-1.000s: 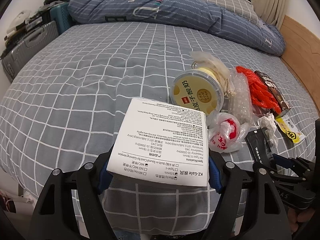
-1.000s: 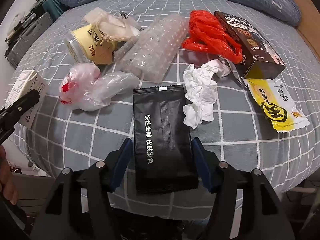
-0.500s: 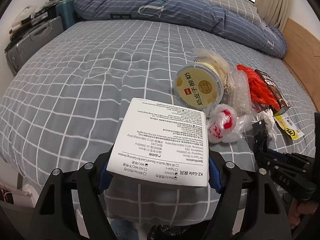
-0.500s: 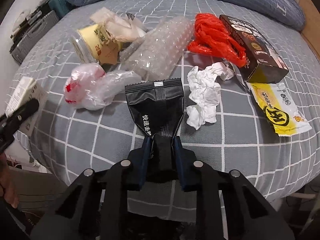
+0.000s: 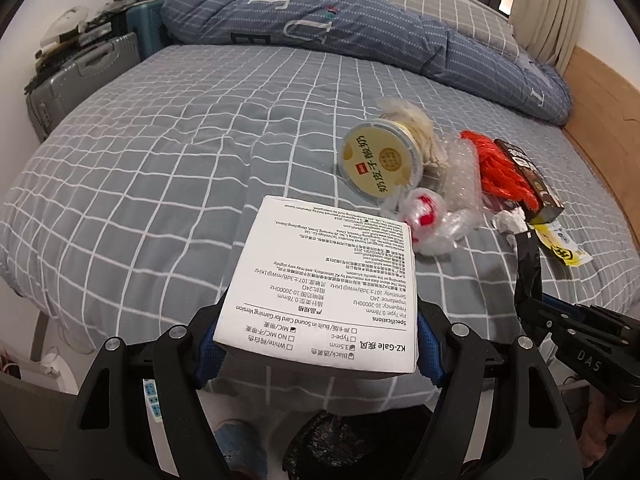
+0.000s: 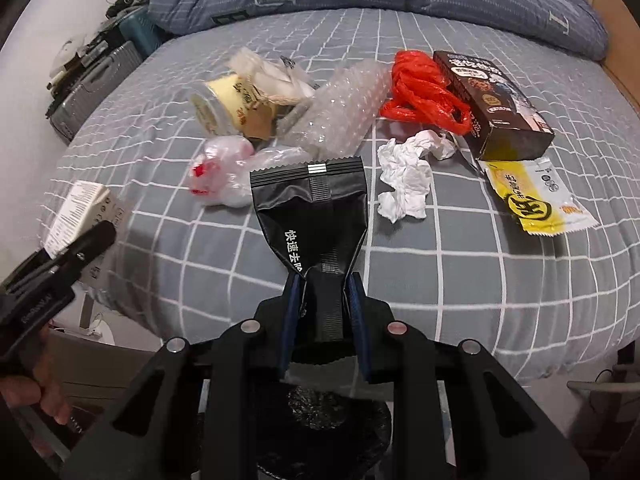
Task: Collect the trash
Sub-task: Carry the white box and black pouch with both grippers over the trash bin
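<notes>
your left gripper [image 5: 316, 344] pinches a white box [image 5: 324, 284] between its blue pads, held off the near edge of the bed [image 5: 160, 168]. the box's print faces you upside down: "kz-gale", "specifications", "built-in sound card for gaming version", "impedance: 24Ω".

your right gripper [image 6: 325, 300] has its jaws pressed tight on the near end of a black sachet [image 6: 312, 208], crumpling it; white chinese characters run down the sachet, and its serrated far end is lifted above the sheet. below both grippers, off the near edge, is a dark bag-lined opening [image 6: 320, 412].

the rest of the trash lies on the grey checked sheet. far left of the pile is a round tub [image 5: 380, 162] with a yellow lid printed in chinese. near it, a clear bag with red print [image 6: 224, 172] touches bubble wrap [image 6: 340, 108]. to the right, a crumpled white tissue [image 6: 408, 168], a red plastic bag [image 6: 424, 92], a dark brown carton [image 6: 492, 100], and nearest right a yellow wrapper [image 6: 532, 196] with a black round logo.

your left hand [image 6: 36, 376] shows at the lower left of the right wrist view, wrapped round the gripper handle.
</notes>
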Demonstrator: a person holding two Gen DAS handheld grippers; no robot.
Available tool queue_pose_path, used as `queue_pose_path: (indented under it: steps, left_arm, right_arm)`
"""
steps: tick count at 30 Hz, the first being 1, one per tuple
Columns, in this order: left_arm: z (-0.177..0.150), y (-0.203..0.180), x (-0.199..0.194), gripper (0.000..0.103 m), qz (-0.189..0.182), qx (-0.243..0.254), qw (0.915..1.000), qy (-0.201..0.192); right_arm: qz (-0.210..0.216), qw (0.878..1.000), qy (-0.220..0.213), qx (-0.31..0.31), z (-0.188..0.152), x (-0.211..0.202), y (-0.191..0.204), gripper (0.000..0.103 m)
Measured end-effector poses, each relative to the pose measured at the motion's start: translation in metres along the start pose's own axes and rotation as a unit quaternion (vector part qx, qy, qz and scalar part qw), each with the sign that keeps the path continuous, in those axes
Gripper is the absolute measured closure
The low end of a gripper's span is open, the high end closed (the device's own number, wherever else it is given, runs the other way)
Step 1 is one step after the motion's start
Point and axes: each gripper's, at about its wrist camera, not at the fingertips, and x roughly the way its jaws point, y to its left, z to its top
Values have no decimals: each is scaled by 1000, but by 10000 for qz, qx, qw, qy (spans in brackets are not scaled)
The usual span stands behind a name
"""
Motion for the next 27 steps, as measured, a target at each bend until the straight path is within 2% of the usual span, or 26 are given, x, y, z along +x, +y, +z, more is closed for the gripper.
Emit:
queue_pose_path:
  steps: [10,17,27]
  left_arm:
    - [-32,-10,-19,30,13,44,10000,-62]
    - [-57,-11,-28,30,49,111,9999,5]
    - [-99,-14,-37,30,54,140,9995,266]
  right_arm:
    - [-104,9985,-453,-283,-29,-29,21,79]
    - [-174,9978,-527,-353,-52,-40,26,79]
    - [-132,9989,-382,-243,-89,-47,26,79]
